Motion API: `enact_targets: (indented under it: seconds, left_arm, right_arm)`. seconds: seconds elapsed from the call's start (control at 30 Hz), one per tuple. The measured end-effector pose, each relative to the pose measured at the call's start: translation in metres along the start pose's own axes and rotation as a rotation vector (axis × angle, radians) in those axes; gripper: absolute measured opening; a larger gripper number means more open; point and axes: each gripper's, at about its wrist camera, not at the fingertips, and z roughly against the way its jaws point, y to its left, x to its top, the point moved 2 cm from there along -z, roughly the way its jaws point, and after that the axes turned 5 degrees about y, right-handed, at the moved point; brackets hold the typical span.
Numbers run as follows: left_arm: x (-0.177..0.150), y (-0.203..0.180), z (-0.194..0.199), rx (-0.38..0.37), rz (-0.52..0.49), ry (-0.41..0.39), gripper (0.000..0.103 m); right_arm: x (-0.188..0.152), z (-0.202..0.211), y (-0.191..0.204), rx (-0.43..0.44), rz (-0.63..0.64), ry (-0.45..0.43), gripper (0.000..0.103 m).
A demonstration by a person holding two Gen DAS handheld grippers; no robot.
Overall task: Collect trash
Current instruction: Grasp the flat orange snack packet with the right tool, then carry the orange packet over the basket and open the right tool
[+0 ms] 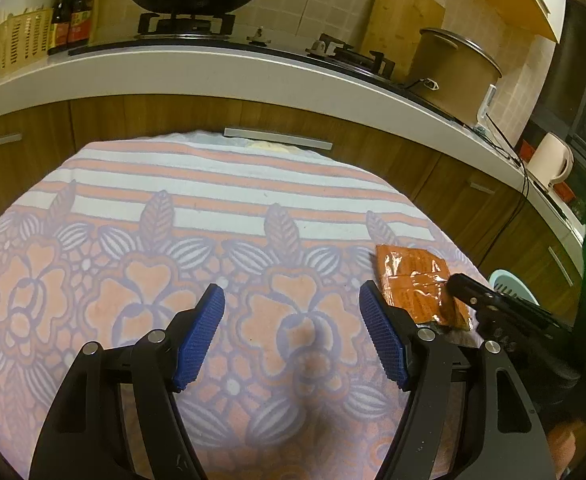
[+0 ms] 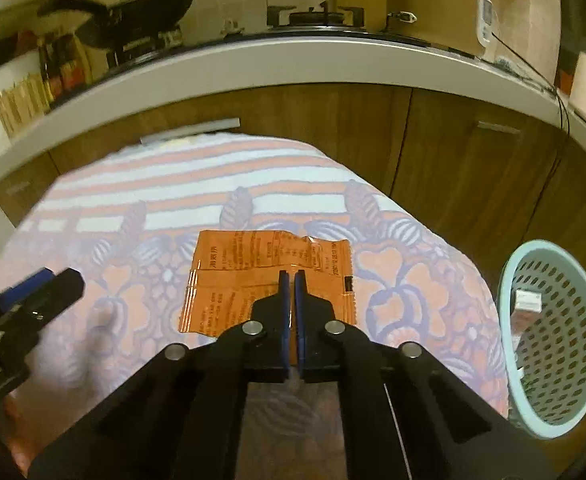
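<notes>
Left wrist view: the left tool [image 1: 291, 307] hangs open, nothing between its blue pads, over the floral cloth [image 1: 197, 216] on the tabletop. The orange wrapper [image 1: 411, 276] lies at right.

Right wrist view: the right tool [image 2: 291, 280] is clamped on the wrapper's near part (lower centre); a pale green basket [image 2: 553, 344] sits lower right.

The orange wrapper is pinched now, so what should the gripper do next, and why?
Probably lift it a little. The right gripper looks shut on the orange wrapper, which lies flat on the flowered cloth. The light blue basket waits to its right.
</notes>
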Motion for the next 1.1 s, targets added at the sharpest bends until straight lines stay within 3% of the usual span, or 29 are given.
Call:
enact_targets:
  seconds: [0.13,0.17,0.2,0.27,0.47,0.6,0.67,0.73,0.83,0.97,1.1]
  left_arm:
    - [0.0,0.001,0.0,-0.008,0.011,0.006,0.068]
    - [-0.001,0.002,0.001,-0.01,0.014,0.006,0.068]
    - [-0.001,0.003,0.001,-0.011,0.018,0.005,0.068]
    - [0.0,0.004,0.002,-0.011,0.024,0.003,0.068]
    - [0.002,0.011,0.006,-0.016,0.06,-0.007,0.068]
    - [0.002,0.011,0.006,-0.021,0.064,-0.006,0.068]
    - [0.002,0.01,0.006,-0.025,0.062,-0.005,0.068]
    - [0.002,0.009,0.006,-0.025,0.061,-0.004,0.068]
    - [0.002,0.009,0.006,-0.035,0.062,-0.002,0.068]
    - [0.001,0.006,0.008,-0.038,0.052,-0.007,0.068]
    - [0.001,0.002,0.008,-0.032,0.036,-0.011,0.068]
  right_arm:
    - [-0.001,0.002,-0.006,0.074,-0.037,0.048,0.007]
    - [0.001,0.002,-0.007,0.081,-0.041,0.058,0.019]
    - [0.002,0.003,-0.007,0.078,-0.048,0.063,0.05]
    - [0.007,0.004,-0.007,0.08,-0.077,0.058,0.095]
    - [0.018,-0.033,0.017,0.084,-0.04,0.23,0.096]
    - [0.021,-0.046,0.034,-0.051,0.027,0.231,0.096]
    - [0.021,-0.046,0.035,-0.064,0.018,0.217,0.095]
    - [0.021,-0.043,0.031,-0.065,0.007,0.206,0.088]
    - [0.021,-0.036,0.018,-0.054,-0.021,0.194,0.069]
    - [0.022,-0.021,-0.004,-0.01,-0.064,0.175,0.037]
    - [0.023,0.002,-0.031,0.003,-0.116,0.12,0.031]
